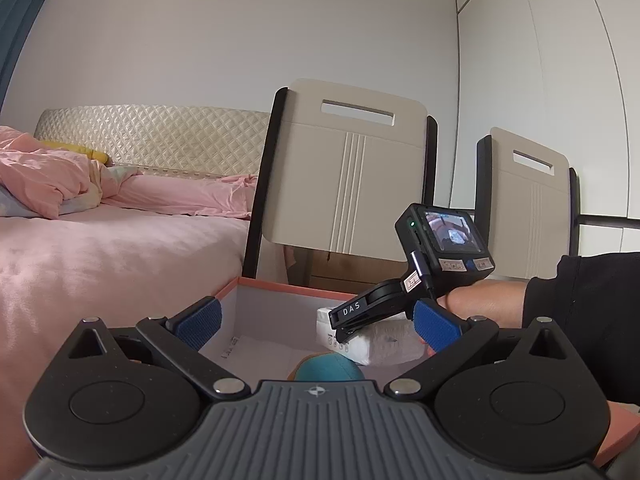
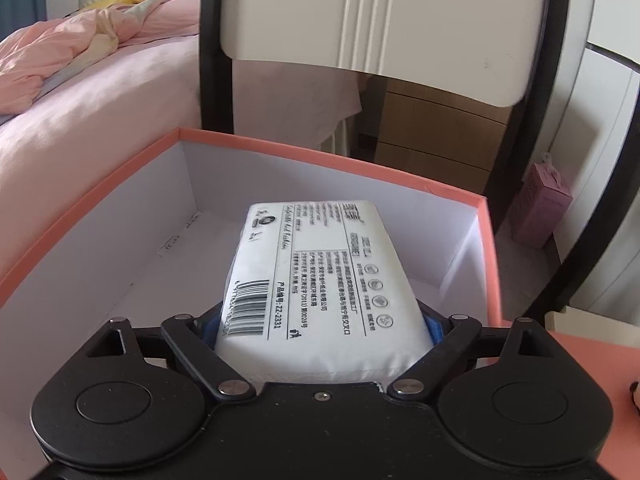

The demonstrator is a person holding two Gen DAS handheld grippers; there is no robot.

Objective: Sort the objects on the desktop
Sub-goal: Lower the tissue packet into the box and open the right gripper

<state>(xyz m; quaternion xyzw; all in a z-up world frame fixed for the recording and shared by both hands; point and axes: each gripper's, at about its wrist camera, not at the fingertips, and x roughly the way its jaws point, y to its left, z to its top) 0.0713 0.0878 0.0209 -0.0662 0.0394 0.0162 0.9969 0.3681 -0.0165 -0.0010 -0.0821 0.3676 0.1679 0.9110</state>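
Placement step. The tissue pack is shown between the pads of the right gripper, inside the orange-rimmed box; whether the pads still press on it cannot be told, both being mostly hidden. The left gripper is held open and empty at the box's 6 o'clock side. A teal object is cut off. Next, a clear release and withdrawal are judged necessary.

- Teal object: lower part hidden behind left gripper body; identity indeterminate.
- Tissue pack: near end concealed by right gripper body.
- Pack print: blurred.
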